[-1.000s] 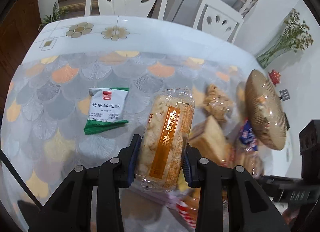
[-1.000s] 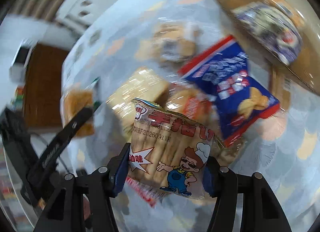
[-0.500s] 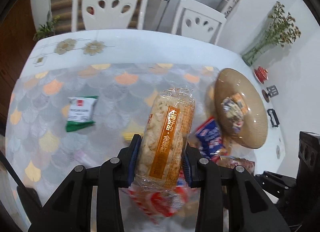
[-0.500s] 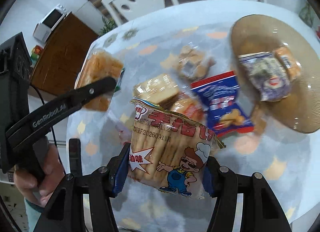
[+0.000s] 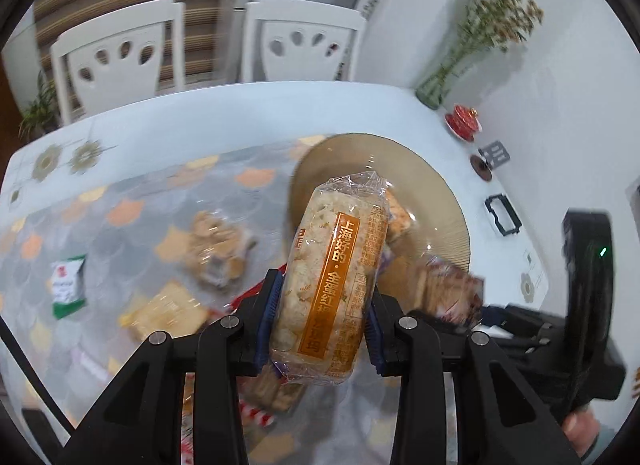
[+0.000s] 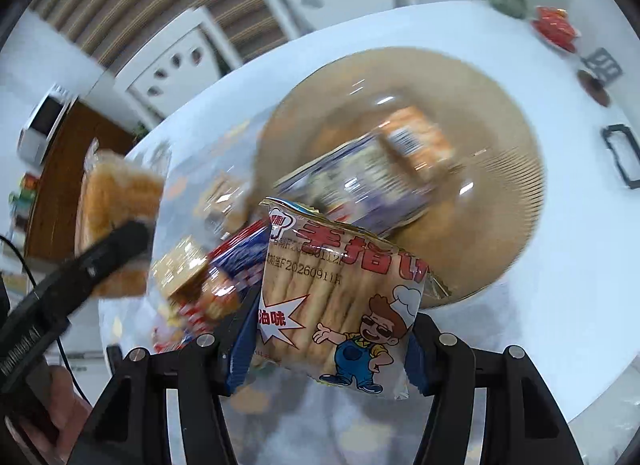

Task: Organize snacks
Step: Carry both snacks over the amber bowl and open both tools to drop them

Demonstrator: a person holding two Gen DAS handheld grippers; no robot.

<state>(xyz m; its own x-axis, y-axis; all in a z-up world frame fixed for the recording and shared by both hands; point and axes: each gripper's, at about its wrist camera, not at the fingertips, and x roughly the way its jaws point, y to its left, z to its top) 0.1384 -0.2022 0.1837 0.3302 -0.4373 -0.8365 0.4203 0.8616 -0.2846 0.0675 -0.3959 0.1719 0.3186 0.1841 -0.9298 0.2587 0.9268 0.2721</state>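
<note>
Left wrist view: the table (image 5: 240, 121) has its far edge running from 9 to 1 o'clock, with two white chairs (image 5: 116, 57) beyond it and bare white tabletop between that edge and the tan plate (image 5: 440, 201). A vase (image 5: 436, 85) stands at 1 o'clock, near the wall. The left gripper (image 5: 324, 321) is clamped on a clear-wrapped rice cracker pack (image 5: 332, 285), which stands up between the blue pads and overlaps the plate's near rim. Loose snacks lie at 9 to 10 o'clock, a green-and-white packet (image 5: 68, 285) farthest out.

Right wrist view: the right gripper (image 6: 324, 345) pinches a biscuit-stick bag (image 6: 340, 305) between its pads, the bag's top corner over the plate's (image 6: 512, 153) near rim at 12 o'clock. Two blurred packets already lie in the plate. Open white tabletop lies at 3 to 5 o'clock, up to the table's rounded edge.
</note>
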